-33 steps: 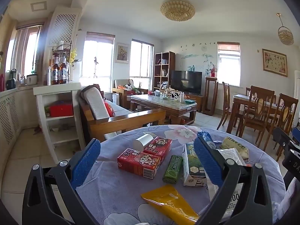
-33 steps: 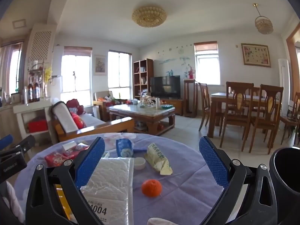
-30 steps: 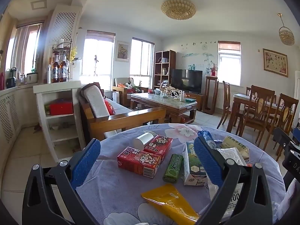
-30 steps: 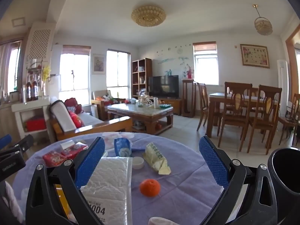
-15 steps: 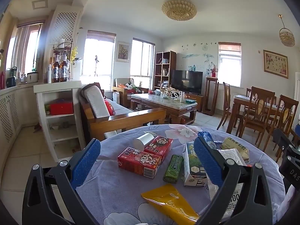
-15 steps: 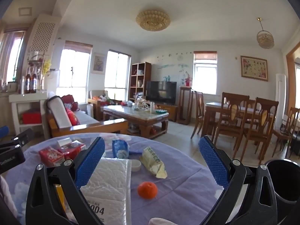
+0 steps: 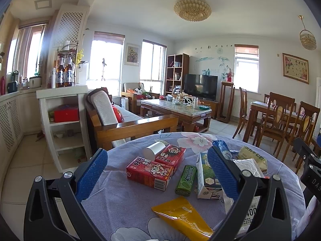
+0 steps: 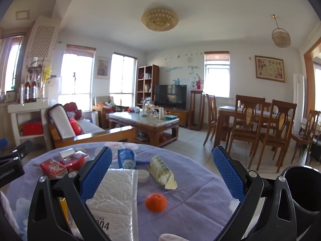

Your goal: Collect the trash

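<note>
Both grippers are held with fingers spread wide over the round desk [image 7: 124, 204], gripping nothing. Between the left gripper [image 7: 158, 172] fingers, two red cartons [image 7: 149, 172] and a green gum pack [image 7: 185, 179] are seen, with a yellow wrapper [image 7: 180, 219] nearer. Only in the right wrist view, ahead of the right gripper [image 8: 162, 171], are an orange [image 8: 155, 202], a small white cap [image 8: 143, 175] and a black bin [image 8: 303, 192] at the desk's right shown.

Both wrist views look across the same round table [image 7: 124, 198] toward the living room.
</note>
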A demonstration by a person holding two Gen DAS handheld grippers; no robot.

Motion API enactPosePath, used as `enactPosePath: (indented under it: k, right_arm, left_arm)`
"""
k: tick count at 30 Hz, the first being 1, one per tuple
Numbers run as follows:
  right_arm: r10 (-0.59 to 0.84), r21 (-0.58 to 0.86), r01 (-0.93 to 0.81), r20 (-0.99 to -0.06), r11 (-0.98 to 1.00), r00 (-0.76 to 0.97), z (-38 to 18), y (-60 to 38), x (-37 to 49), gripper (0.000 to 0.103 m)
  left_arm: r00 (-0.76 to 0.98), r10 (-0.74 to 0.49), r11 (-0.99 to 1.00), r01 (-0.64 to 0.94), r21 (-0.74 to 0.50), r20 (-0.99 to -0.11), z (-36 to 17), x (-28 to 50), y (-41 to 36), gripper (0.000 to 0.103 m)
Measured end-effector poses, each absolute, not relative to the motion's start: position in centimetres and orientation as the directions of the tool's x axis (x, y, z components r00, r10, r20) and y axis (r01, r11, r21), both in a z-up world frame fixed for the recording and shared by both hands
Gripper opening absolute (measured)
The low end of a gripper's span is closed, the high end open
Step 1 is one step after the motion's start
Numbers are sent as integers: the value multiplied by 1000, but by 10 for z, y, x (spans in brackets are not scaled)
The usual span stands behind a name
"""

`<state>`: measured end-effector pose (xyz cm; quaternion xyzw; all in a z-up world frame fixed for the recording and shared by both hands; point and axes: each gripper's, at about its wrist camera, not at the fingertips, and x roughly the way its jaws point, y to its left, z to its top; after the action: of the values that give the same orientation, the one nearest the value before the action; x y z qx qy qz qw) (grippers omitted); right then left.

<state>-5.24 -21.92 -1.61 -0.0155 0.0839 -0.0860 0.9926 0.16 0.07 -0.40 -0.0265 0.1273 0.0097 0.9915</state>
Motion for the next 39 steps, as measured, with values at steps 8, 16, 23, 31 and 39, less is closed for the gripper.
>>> enactPosePath:
  k: [8,16,23,31,39]
  right_arm:
    - [-179,-41,174,-167,984,970,-18,-220,-51,99]
    - [-179,-44,174,-167,984,970,-19,-221,-52,99]
    - [-178,-44,173,-167,984,970,-19,-221,-52,99]
    - [-178,-43,173,-168,984,970,-19,-221,-52,99]
    - [-179,-43,174,-169,984,969,-19,-221,-52,99]
  left_arm:
    - [967,13,998,-27,-51,-255,-4,3,1,98]
    - [967,12,998,-26,-52,-255,-4,3,2,98]
    - [967,14,998,-28,-53,-256,-6,4,3,98]
    - [966,13,998,-28,-54,-256,-5,4,4,98]
    - [966,13,998,-28,-54,-257,-5,4,4,98]
